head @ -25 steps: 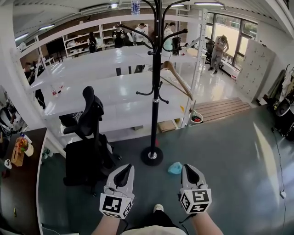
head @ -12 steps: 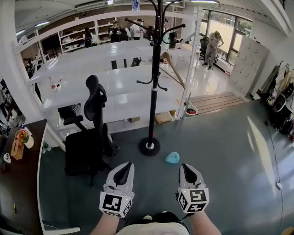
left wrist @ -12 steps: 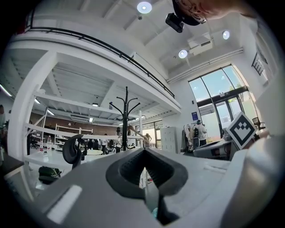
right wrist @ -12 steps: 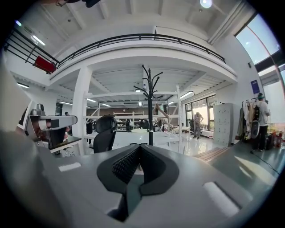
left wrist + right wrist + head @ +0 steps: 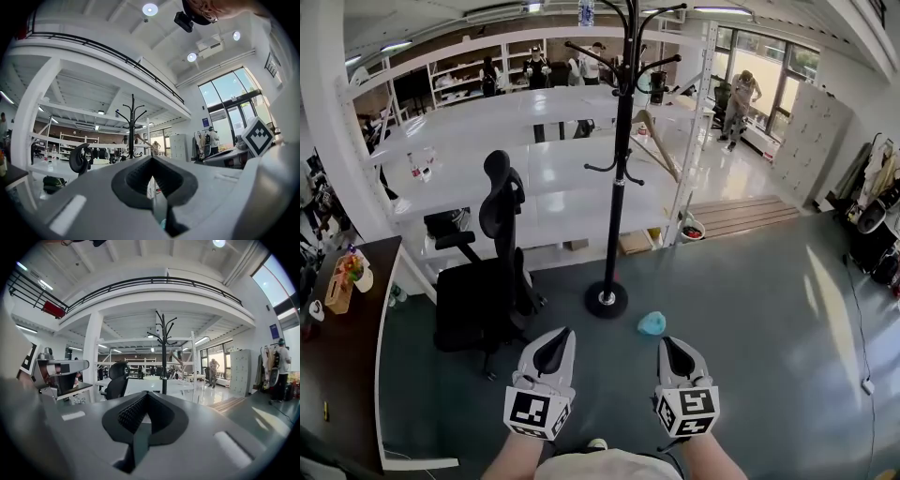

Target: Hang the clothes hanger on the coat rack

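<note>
A tall black coat rack (image 5: 619,159) stands on its round base (image 5: 607,300) on the grey floor ahead of me. A wooden clothes hanger (image 5: 661,150) hangs from an arm on the rack's right side, slanting down to the right. Both grippers are low in the head view, well short of the rack. The left gripper (image 5: 556,339) and the right gripper (image 5: 671,347) are shut with nothing in them. The rack (image 5: 132,123) and hanger (image 5: 143,139) show far off in the left gripper view. The right gripper view also has the rack (image 5: 164,357) and hanger (image 5: 176,358) in the distance.
A black office chair (image 5: 492,272) stands left of the rack. A teal cloth (image 5: 652,323) lies on the floor by the base. White shelving (image 5: 534,178) runs behind the rack, a dark desk (image 5: 342,366) lies at far left, and people stand at the back.
The view has drawn back a little from the rack and shifted. Both grippers stay shut and empty, low in the frame. The hanger still hangs on the rack.
</note>
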`<state>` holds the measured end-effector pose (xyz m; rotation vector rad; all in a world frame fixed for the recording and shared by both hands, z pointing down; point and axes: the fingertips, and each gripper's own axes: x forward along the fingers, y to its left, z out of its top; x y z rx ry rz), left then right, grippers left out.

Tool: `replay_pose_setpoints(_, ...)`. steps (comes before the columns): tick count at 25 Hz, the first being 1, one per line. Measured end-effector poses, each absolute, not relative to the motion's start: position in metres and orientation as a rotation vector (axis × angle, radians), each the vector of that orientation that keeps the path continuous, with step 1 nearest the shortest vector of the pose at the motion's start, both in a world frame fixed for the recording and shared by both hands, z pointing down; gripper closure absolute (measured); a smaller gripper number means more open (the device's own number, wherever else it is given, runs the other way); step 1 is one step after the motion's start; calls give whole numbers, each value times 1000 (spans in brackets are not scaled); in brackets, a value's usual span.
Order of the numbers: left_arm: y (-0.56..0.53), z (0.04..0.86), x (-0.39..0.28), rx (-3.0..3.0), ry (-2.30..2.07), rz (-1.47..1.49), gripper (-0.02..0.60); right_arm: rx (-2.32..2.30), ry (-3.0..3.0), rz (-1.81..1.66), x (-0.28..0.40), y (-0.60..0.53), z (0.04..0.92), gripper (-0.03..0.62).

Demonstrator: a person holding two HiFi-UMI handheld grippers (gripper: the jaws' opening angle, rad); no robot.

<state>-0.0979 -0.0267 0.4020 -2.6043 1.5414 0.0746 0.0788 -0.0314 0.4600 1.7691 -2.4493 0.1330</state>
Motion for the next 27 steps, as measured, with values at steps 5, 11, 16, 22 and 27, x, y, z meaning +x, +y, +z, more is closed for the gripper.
replay_pose_setpoints(5,-21,395,-89,-2594,1535,90,581,1740,-2485,133,77,-27,451,568)
replay_pose_setpoints(11,-16,391,-87,-2580,1540,101,581,1741,-2494,89,80,-23,442,568)
replay_pose_setpoints(16,-15,391,-89,-2576,1552,91,581,1733,-2489,91,80,-24,445,568)
replay_pose_setpoints(22,-11,397,-88,-2589,1549,75,581,1725,-2487,88,79,-21,446,568)
replay_pose_setpoints(27,-12,404,-89,-2601,1545,59,581,1743,-2483,76,80,-23,445,568)
